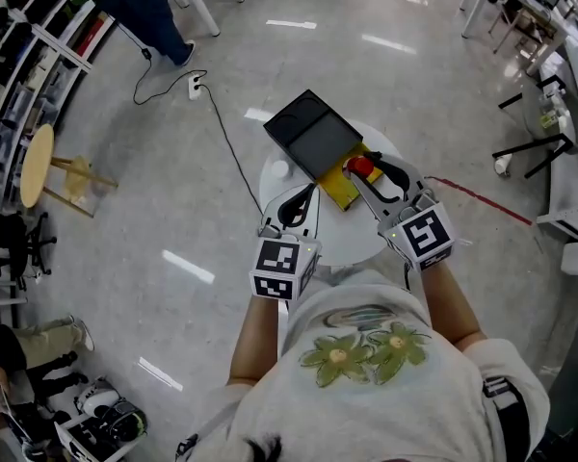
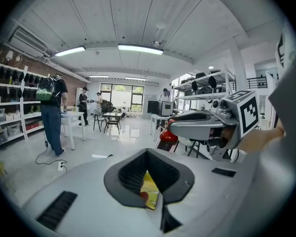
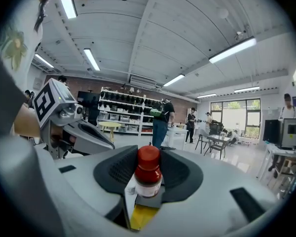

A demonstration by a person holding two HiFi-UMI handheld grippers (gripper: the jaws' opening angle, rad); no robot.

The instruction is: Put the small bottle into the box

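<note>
A small bottle (image 1: 359, 166) with a red cap and white label is upright between the jaws of my right gripper (image 1: 363, 171), which is shut on it. In the right gripper view the bottle (image 3: 148, 174) stands between the dark pads, with yellow showing below it. The box (image 1: 339, 191) has a yellow inside and a dark lid (image 1: 313, 133) folded back. It lies on a small round white table (image 1: 275, 186). The bottle hangs over the box's yellow part. My left gripper (image 1: 308, 192) is beside the box's left side, its pads meeting at the tips, nothing held.
A power strip with a black cable (image 1: 195, 87) lies on the floor behind the table. A wooden stool (image 1: 39, 165) and shelves stand at the left. A person (image 1: 149, 8) stands at the far left. Desks and chairs (image 1: 549, 114) fill the right.
</note>
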